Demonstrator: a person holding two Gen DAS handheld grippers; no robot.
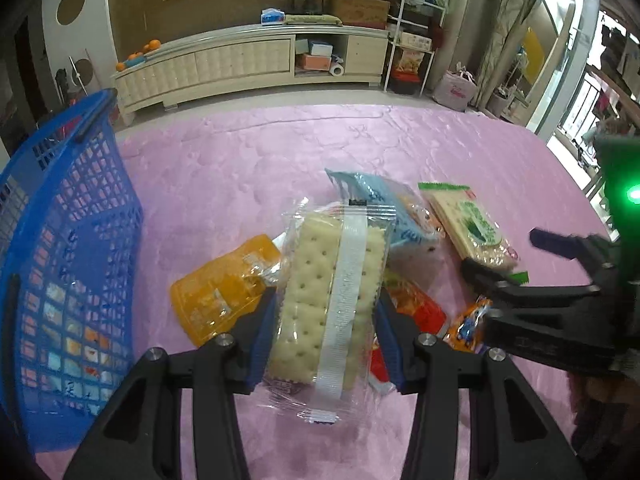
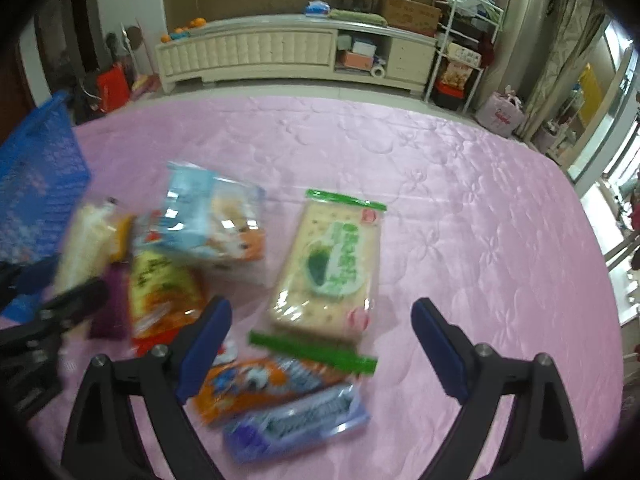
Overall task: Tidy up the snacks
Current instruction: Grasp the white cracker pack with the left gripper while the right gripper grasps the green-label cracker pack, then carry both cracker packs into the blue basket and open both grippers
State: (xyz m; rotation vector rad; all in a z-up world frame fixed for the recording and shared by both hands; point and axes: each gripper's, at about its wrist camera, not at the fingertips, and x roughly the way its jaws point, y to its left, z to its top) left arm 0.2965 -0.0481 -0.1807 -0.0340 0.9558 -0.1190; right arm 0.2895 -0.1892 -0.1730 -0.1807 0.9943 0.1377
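My left gripper (image 1: pixel 326 320) is shut on a clear-wrapped cracker pack (image 1: pixel 332 300), held above the snack pile; the pack shows blurred in the right wrist view (image 2: pixel 86 240). The blue basket (image 1: pixel 60 248) stands to its left, holding several snacks. My right gripper (image 2: pixel 320 344) is open and empty above a green cracker pack (image 2: pixel 332 268), with an orange packet (image 2: pixel 256 384) and a purple packet (image 2: pixel 296 424) near its left finger. A light blue bag (image 2: pixel 208 220), a yellow-red packet (image 2: pixel 160 296) and an orange pouch (image 1: pixel 216 296) lie on the pink cloth (image 2: pixel 460 220).
A cream TV cabinet (image 1: pixel 248 64) and a white rack (image 1: pixel 416 32) stand behind the table. The table's right edge (image 2: pixel 592 240) drops off toward a window. The left gripper's body (image 2: pixel 36 332) shows at the left of the right wrist view.
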